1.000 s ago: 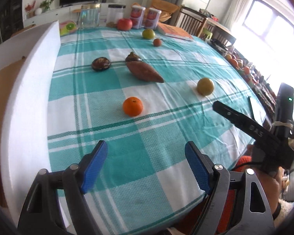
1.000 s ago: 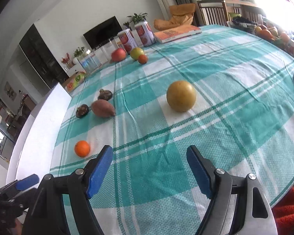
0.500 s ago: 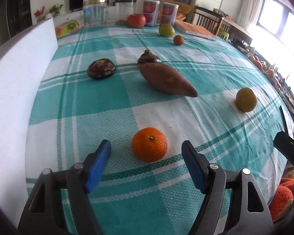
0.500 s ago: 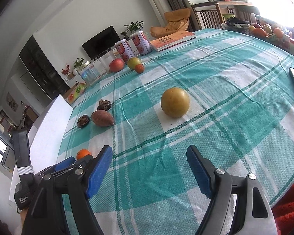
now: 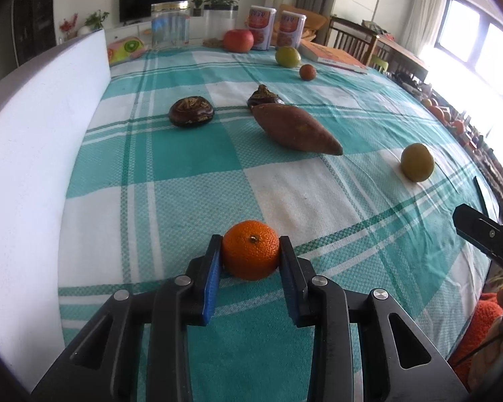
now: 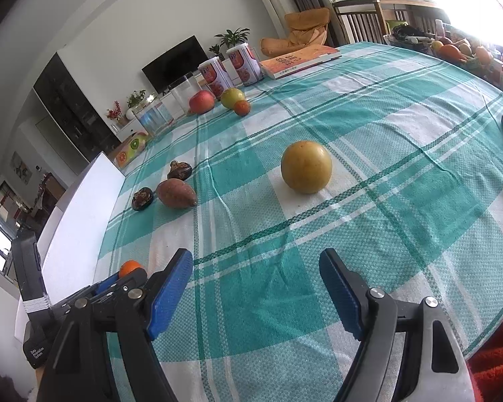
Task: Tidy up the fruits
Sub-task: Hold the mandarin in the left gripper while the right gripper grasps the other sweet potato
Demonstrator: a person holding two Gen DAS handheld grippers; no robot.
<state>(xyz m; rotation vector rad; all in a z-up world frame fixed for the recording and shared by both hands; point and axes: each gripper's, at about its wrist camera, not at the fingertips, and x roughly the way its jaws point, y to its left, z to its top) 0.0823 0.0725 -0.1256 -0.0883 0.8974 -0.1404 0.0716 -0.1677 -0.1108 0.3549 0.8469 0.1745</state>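
My left gripper point(image 5: 250, 253) is shut on a small orange tangerine point(image 5: 250, 254) resting on the teal checked tablecloth point(image 5: 191, 154). The tangerine also shows in the right wrist view point(image 6: 129, 267), between the left gripper's blue pads. My right gripper point(image 6: 255, 283) is open and empty, low over the cloth, with a yellow round fruit point(image 6: 306, 166) ahead of it. That fruit shows in the left wrist view point(image 5: 417, 162) at the right. A sweet potato point(image 5: 295, 128) and two dark fruits point(image 5: 191, 111) lie in the middle.
A white foam board point(image 5: 33, 154) stands along the table's left edge. At the far end are a red apple point(image 5: 238, 40), a green fruit point(image 5: 287, 56), a small red fruit point(image 5: 307, 72), two cans point(image 5: 275, 28), jars and a book point(image 5: 335, 57).
My left gripper moved forward to the tangerine and closed on it. My right gripper stayed open and shifted slightly closer to the yellow fruit.
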